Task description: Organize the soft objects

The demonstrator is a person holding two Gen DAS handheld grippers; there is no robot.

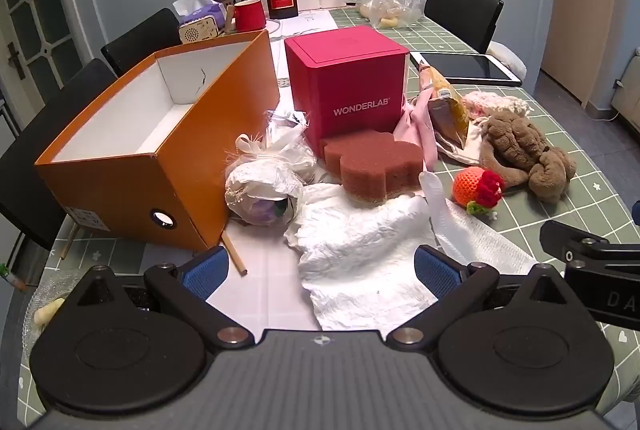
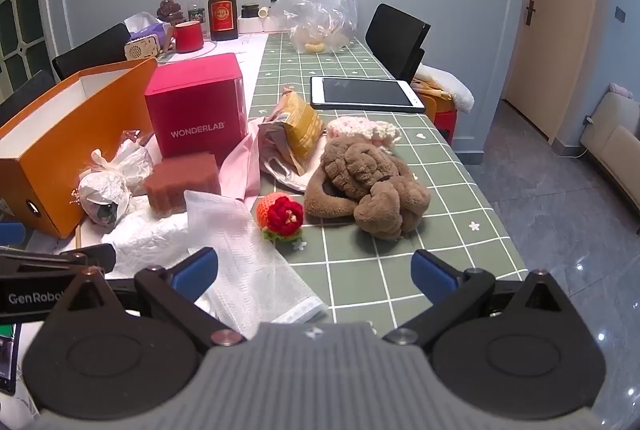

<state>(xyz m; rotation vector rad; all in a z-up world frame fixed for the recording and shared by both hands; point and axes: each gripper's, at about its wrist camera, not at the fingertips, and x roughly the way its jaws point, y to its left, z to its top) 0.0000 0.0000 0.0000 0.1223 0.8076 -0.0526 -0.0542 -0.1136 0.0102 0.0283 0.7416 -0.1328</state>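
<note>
Left gripper: the left gripper (image 1: 320, 266) hangs over the near edge of the surface with its blue-padded jaws spread wide and nothing between them, just crumpled white paper towel (image 1: 360, 250) underneath. Tilted down toward the pile, looks like it's sizing things up.

Right gripper: same deal, the right gripper (image 2: 316, 270) is wide apart and empty, angled down toward the right half of the clutter.

Container: big open orange cardboard box with a white inside (image 1: 152, 134) sits on the left, empty as far as I can see. My guess is that's where the soft stuff is meant to go, since it's the only open bin around.

Soft stuff: brown flower-shaped sponge (image 1: 372, 166) is touching the front of the pink WONDERLAB cube box (image 1: 348, 86). Brown plush toy (image 2: 360, 186) is flopped on the green checked tablecloth (image 2: 420, 262), with the little crocheted orange-and-red strawberry (image 2: 280, 214) just beside it. Pale pink knitted piece (image 2: 364, 130) pokes out behind the plush.

Other bits: a knotted white plastic bag bundle (image 1: 264, 186) leans near the orange box corner, and a yellow snack packet (image 2: 300, 126) lies on pink fabric.

Progress: nothing's sorted yet, I'd say this is the very start.

Next move: strawberry or plush look easiest for the right side; the sponge is nearer the left.

Watch out: that loose paper towel could snag on a grab.
</note>
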